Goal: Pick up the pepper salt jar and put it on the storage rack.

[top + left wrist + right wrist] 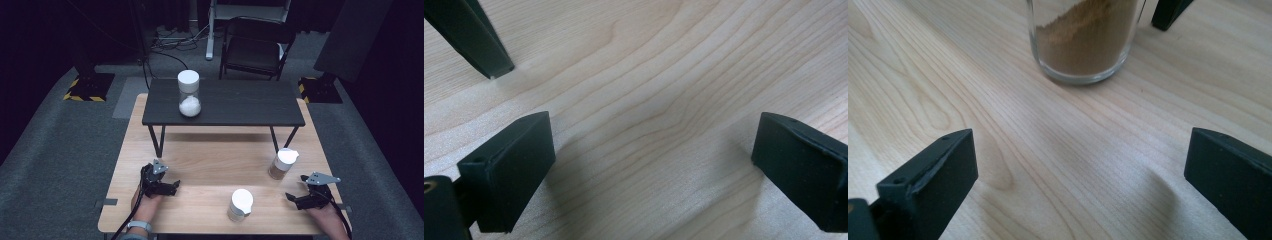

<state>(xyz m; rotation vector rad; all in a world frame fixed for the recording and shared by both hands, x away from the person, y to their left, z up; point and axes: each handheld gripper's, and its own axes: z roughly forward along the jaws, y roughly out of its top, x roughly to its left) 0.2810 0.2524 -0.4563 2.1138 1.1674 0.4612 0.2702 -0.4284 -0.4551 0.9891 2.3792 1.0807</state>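
Reaching is the step we judge to be in hand: our right tongs sit low over the bench near its front right corner, jaws spread wide and holding nothing, and the right gripper view looks straight along them at the jar of brown powder. That jar stands upright under a white lid, just ahead of the right tongs and slightly inward of them, apart from both jaws, not far from the bench's right edge. In the right gripper view the glass base lies beyond the jaw tips, centred in the gap but not yet between them.

Our left tongs rest near the front left corner, also wide and empty, over bare wood, with a leg of the black shelf just ahead. A 2nd jar with a white lid stands at the front edge between the 2 tongs, well apart from each. A 3rd, holding white powder, sits on the black shelf toward the far edge.

We think the next move calls for sliding the right tongs forward, level, until the glass wall is between the pads, then closing gently on the round, smooth body.
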